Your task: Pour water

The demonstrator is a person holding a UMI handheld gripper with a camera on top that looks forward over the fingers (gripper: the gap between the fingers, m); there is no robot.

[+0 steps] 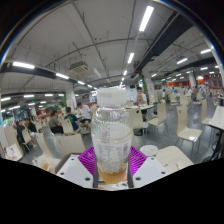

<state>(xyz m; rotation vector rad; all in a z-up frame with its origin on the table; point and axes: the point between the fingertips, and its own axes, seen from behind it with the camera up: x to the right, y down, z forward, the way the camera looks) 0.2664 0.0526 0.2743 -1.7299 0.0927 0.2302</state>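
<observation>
A clear plastic bottle (112, 135) with a white cap stands upright between my gripper's (112, 166) fingers. A little amber liquid lies at its bottom. The purple pads (87, 160) press against both sides of the bottle, so the gripper is shut on it and holds it up above the table. The bottle's base is hidden behind the fingers.
A large hall with ceiling strip lights lies beyond. White tables (176, 156) and chairs (70, 143) stand around. A small pale cup (149, 151) sits on the table just right of the bottle. People sit at the far left (30, 133).
</observation>
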